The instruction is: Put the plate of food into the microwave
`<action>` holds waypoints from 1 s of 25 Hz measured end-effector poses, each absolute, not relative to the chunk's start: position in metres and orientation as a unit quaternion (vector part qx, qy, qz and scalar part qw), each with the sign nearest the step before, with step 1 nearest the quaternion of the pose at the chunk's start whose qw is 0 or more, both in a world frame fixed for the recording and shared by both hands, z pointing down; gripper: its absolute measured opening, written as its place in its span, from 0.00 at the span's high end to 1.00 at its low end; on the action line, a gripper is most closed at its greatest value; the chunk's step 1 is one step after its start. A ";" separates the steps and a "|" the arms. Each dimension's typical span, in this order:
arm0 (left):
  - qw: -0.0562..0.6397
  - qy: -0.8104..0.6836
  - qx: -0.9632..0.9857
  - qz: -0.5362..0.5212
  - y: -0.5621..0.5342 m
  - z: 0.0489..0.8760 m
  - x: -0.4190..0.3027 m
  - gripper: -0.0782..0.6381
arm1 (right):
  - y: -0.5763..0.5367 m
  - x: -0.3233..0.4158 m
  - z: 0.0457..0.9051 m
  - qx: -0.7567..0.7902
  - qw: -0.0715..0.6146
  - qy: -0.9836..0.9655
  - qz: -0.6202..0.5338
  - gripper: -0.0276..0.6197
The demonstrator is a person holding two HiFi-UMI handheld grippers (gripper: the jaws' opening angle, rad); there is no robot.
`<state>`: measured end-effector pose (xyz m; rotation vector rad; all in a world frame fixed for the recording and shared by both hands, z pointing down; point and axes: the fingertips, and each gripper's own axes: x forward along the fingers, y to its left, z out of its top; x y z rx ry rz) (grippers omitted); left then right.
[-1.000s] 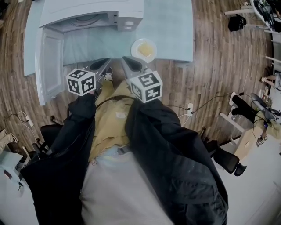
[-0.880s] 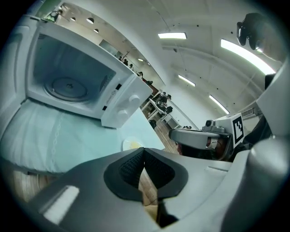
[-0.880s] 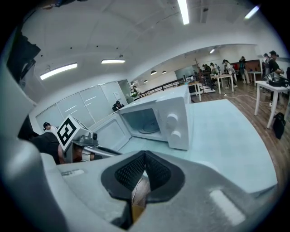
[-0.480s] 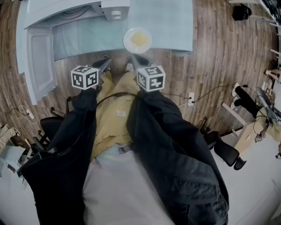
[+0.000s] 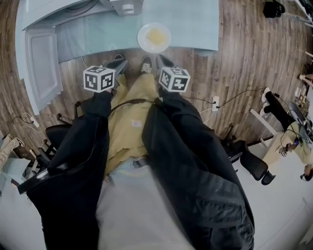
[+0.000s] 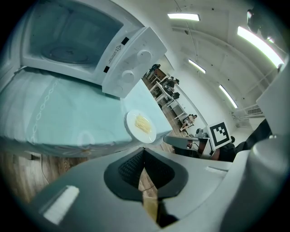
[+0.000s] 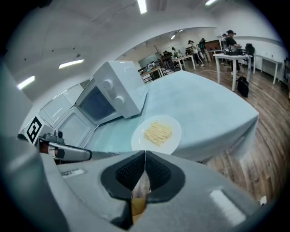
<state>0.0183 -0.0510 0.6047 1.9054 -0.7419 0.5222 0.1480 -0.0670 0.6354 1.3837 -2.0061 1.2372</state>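
Observation:
A white plate (image 5: 154,37) with pale yellow food rests on the light blue table (image 5: 195,24), near its front edge. The white microwave (image 5: 124,6) stands behind it with its door (image 5: 43,58) swung open to the left. Both grippers hover in front of the table edge, short of the plate. My left gripper (image 5: 120,63) is shut and empty; its own view shows the plate (image 6: 141,126) beyond its gripper (image 6: 144,159) and the open microwave (image 6: 68,36). My right gripper (image 5: 161,59) is shut and empty, with the plate (image 7: 157,134) just ahead of the gripper (image 7: 145,162).
The wooden floor (image 5: 244,73) surrounds the table. Office chairs (image 5: 247,166) stand at the right and another chair (image 5: 54,136) at the left. Cables and a power strip (image 5: 215,102) lie on the floor. People stand at desks (image 7: 231,50) far behind.
The table, plate and microwave have slid toward the top of the head view. Both grippers have risen in the view with them and stay shut in front of the table edge.

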 end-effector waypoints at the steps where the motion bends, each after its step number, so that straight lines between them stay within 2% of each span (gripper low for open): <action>1: 0.493 -0.308 0.784 0.219 -0.051 0.608 0.020 0.90 | -0.068 0.150 0.639 0.500 0.197 -0.713 0.450 0.95; 5: 0.490 -0.306 0.784 0.225 -0.048 0.612 0.028 0.90 | -0.066 0.159 0.659 0.519 0.177 -0.682 0.484 0.92; 14: 0.488 -0.305 0.783 0.236 -0.042 0.615 0.026 0.90 | -0.074 0.165 0.686 0.530 0.061 -0.618 0.578 0.75; 21: 0.494 -0.307 0.776 0.244 -0.037 0.620 0.016 0.90 | -0.090 0.153 0.700 0.511 0.046 -0.611 0.603 0.75; 25: 0.496 -0.310 0.773 0.243 -0.036 0.622 0.010 0.90 | -0.092 0.150 0.702 0.501 -0.006 -0.585 0.638 0.79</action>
